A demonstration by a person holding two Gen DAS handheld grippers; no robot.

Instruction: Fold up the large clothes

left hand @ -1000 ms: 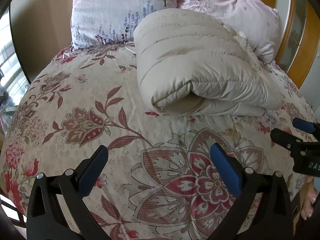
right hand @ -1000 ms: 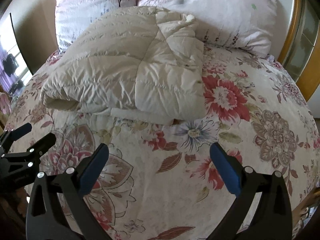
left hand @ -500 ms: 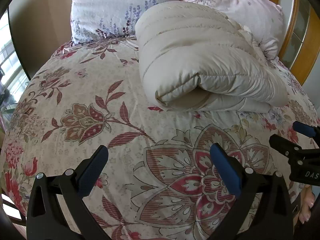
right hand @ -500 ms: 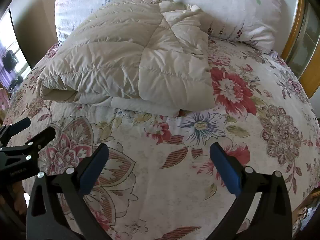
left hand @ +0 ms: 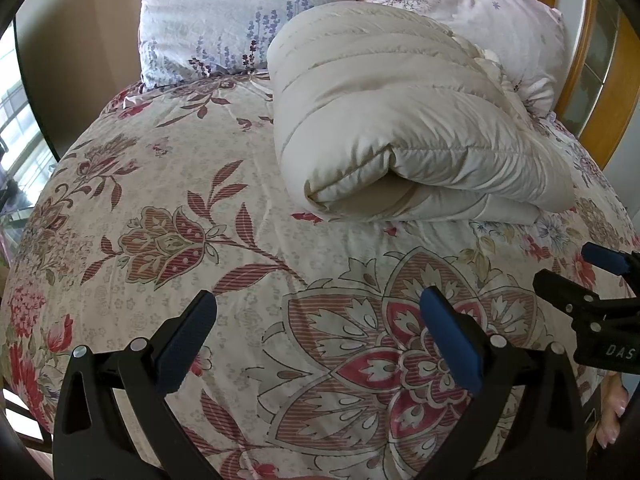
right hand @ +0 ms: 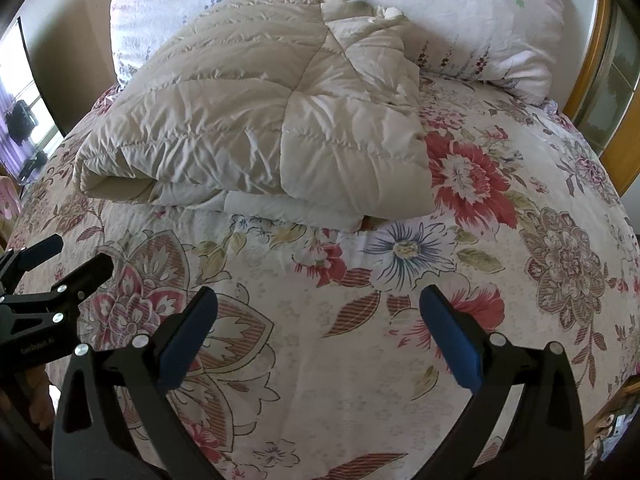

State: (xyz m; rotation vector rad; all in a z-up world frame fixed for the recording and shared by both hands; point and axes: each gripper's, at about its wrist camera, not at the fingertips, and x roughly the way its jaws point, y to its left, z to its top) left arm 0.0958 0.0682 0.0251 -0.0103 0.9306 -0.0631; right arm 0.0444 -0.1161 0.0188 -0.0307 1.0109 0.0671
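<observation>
Over the floral bed (left hand: 248, 184), "DAS" lettering on right claw (left hand: 576, 268), left claw (left hand: 318, 312) wide, holding nothing, right claw wide, folded cream quilted garment (right hand: 272, 120) ahead near pillows (left hand: 244, 16).

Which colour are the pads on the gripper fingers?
Blue pads, clearest in the right wrist view.

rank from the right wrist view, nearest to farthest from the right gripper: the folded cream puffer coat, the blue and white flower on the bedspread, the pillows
1. Blue and white flower, straight ahead of the right gripper on the bedspread.
2. Folded cream puffer coat, beyond it, ahead and left.
3. Pillows, farthest, at the head of the bed behind the coat.
</observation>
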